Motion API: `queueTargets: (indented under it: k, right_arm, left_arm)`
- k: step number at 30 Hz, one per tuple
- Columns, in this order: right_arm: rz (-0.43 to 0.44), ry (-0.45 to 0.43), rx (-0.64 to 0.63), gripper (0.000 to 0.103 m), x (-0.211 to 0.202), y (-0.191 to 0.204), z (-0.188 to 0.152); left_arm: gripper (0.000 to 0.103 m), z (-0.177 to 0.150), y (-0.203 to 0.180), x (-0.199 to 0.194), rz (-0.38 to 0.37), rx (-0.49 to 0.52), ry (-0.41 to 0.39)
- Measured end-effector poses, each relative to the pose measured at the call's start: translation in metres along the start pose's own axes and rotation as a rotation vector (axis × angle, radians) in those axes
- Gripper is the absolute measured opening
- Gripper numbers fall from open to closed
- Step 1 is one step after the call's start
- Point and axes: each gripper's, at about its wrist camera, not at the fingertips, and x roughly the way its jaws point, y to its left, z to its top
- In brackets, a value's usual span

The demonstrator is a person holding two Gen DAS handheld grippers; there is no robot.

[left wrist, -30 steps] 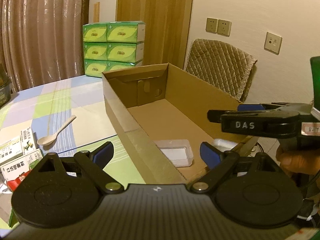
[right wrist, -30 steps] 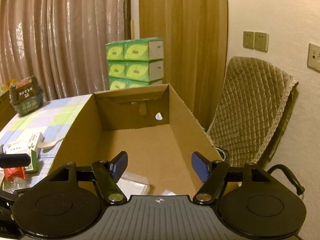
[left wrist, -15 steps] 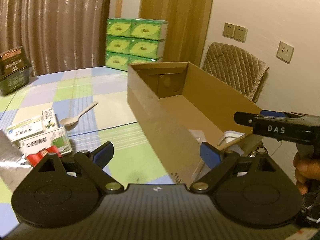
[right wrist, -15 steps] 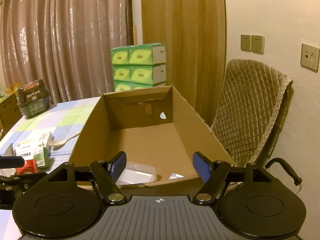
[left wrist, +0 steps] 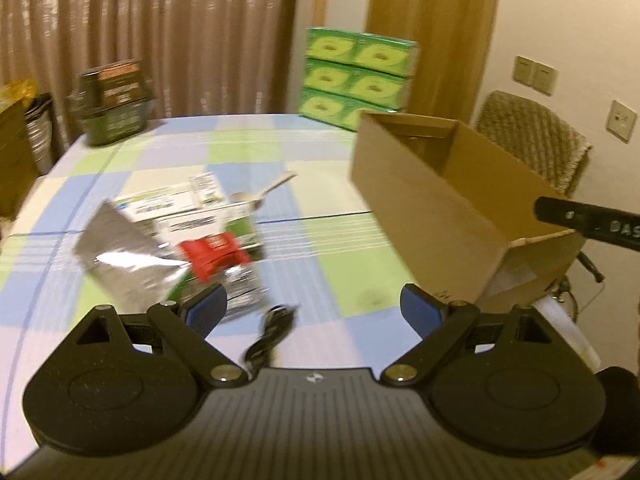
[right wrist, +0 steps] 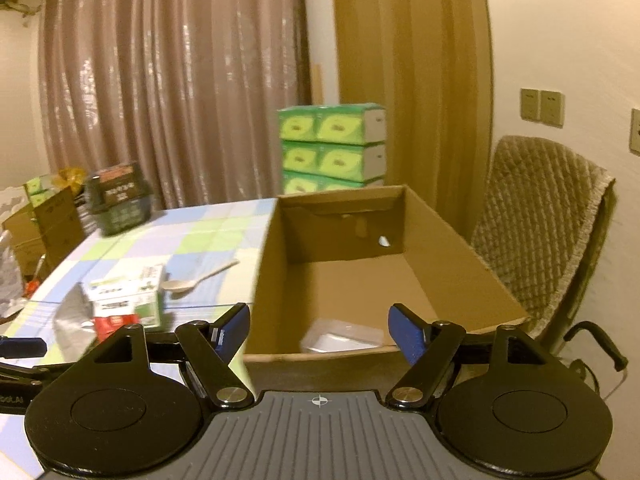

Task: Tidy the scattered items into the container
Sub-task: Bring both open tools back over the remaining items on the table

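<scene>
The left gripper (left wrist: 314,306) is held above the near edge of the checked tablecloth (left wrist: 256,148), its blue-padded fingers (left wrist: 208,307) spread apart with nothing between them. A black cable (left wrist: 269,332) lies on the cloth just below the gap. Beyond the left finger a pile is seen toward the left side of the table: a silver foil pouch (left wrist: 120,256), a red packet (left wrist: 214,255) and white-and-green medicine boxes (left wrist: 180,208), touching or overlapping. A pale spoon (right wrist: 198,281) lies just behind them. The open cardboard box (right wrist: 452,252) stands along the right edge of the table, and a clear plastic container (right wrist: 340,338) rests in its near end. The right gripper (right wrist: 318,330) is held at the box's near wall, fingers likewise apart and empty.
</scene>
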Motion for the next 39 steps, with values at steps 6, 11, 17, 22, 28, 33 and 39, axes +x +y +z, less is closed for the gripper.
queueTargets:
  k: [6,11,17,22,28,33,39]
  right_arm:
    - [0.057,-0.004,-0.031,0.074,-0.009,0.029,-0.003]
    - [0.106,0.006,-0.064,0.074,-0.011,0.051,-0.007]
    - [0.156,0.043,-0.105,0.075,-0.007,0.071,-0.014]
    - [0.182,0.102,-0.126,0.075,0.005,0.085,-0.024]
    - [0.203,0.165,-0.142,0.075,0.021,0.101,-0.038]
    - [0.217,0.221,-0.147,0.075,0.038,0.116,-0.051]
    - [0.236,0.274,-0.147,0.075,0.061,0.138,-0.064]
  left_arm:
    - [0.092,-0.012,0.032,-0.022,0.071,-0.031,0.007]
    - [0.093,-0.020,0.049,-0.035,0.108,-0.045,0.012]
    - [0.093,-0.027,0.066,-0.045,0.148,-0.070,0.020]
    - [0.093,-0.030,0.081,-0.047,0.156,-0.113,0.028]
    - [0.093,-0.033,0.091,-0.041,0.158,-0.129,0.037]
    - [0.093,-0.035,0.102,-0.036,0.161,-0.150,0.043]
    - [0.093,-0.037,0.119,-0.024,0.164,-0.170,0.055]
